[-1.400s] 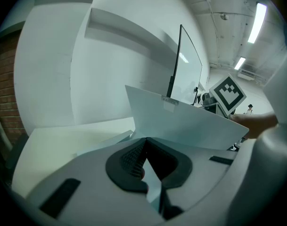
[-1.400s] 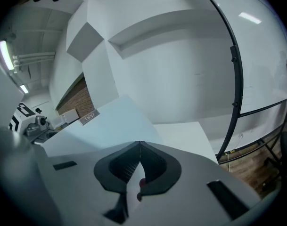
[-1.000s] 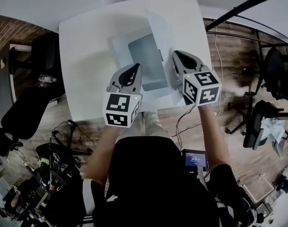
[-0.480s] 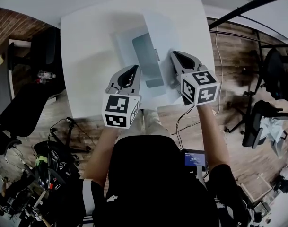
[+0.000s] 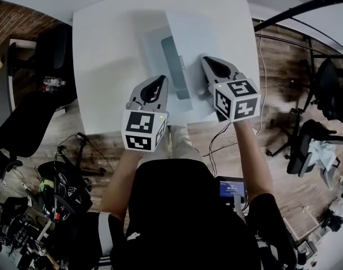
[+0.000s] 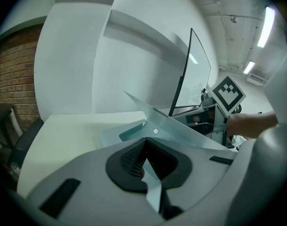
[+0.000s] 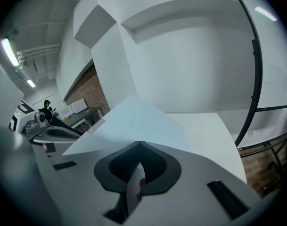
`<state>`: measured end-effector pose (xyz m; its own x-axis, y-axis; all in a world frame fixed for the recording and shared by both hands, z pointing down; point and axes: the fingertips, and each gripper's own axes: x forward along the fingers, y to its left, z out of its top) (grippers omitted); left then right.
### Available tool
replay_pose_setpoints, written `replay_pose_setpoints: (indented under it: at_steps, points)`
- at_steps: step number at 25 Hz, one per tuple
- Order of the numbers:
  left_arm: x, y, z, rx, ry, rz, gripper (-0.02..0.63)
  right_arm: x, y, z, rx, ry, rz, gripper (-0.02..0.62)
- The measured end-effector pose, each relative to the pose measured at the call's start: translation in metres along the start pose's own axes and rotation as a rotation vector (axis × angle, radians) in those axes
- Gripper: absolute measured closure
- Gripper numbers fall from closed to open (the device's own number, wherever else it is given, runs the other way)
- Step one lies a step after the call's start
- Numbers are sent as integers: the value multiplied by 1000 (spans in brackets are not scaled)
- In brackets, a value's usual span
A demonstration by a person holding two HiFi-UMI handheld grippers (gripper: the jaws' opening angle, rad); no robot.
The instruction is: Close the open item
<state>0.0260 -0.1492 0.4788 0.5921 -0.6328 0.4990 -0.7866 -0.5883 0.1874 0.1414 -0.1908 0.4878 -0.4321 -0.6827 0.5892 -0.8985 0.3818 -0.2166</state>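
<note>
Both grippers on folder edges

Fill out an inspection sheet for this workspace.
Surface: white table.
Job's things: pale plastic folder, partly open, one cover raised off the table.
Clutter: nothing seen on the table.
Grippers: left gripper shut on a thin folder edge; right gripper shut on the raised cover.
Cables: loose cables on the floor beside the person.
Surroundings: wooden floor, black office chairs, brick wall.
</note>
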Motion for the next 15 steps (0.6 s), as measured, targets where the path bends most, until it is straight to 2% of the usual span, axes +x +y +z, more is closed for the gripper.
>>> replay_pose_setpoints:
  at_steps: [15]
  points:
    - [-12, 24, -24, -57, 14, 60, 594, 30, 32, -6, -34, 40, 70, 554]
